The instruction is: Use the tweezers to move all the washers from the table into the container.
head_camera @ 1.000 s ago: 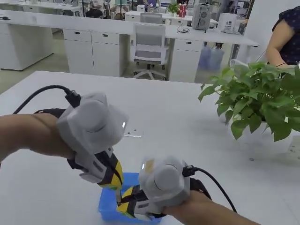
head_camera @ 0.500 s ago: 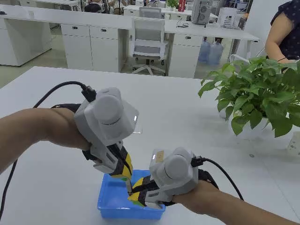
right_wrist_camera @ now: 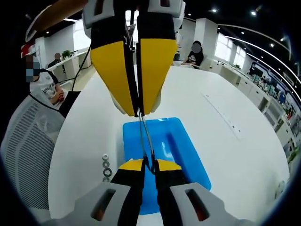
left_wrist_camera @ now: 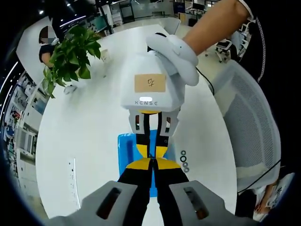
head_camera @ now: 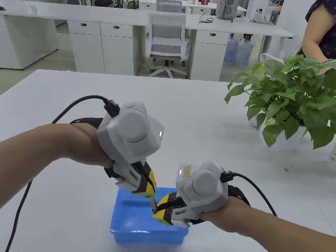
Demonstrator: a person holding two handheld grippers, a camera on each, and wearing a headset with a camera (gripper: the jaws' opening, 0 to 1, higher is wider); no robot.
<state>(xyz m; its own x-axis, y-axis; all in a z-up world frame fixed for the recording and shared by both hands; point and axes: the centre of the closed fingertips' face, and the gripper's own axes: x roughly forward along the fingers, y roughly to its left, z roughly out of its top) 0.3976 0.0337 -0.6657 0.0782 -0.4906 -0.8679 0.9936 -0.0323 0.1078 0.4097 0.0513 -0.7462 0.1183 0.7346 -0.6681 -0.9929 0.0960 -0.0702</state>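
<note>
The thin metal tweezers (right_wrist_camera: 145, 136) span the short gap between my two grippers, above the blue container (right_wrist_camera: 167, 155). My left gripper (head_camera: 148, 190) comes down from the upper left and is shut on one end. Facing it tip to tip, my right gripper (head_camera: 161, 203) is shut on the other end. In the left gripper view my own jaws (left_wrist_camera: 151, 163) meet the right gripper's over the container (left_wrist_camera: 125, 151). Three washers (right_wrist_camera: 106, 165) lie in a row on the white table beside the container's long side, seen also as washers (left_wrist_camera: 184, 160) in the left gripper view.
A potted plant (head_camera: 286, 102) stands at the table's far right, with a person (head_camera: 321, 29) behind it. A thin clear strip (right_wrist_camera: 221, 113) lies on the table beyond the container. Cables trail from both grippers. Office desks and a chair (head_camera: 169, 47) are behind the table.
The head camera has tilted down, so the whole scene sits higher in the picture. Both grippers have stayed tip to tip over the blue container, shifting slightly right together.
</note>
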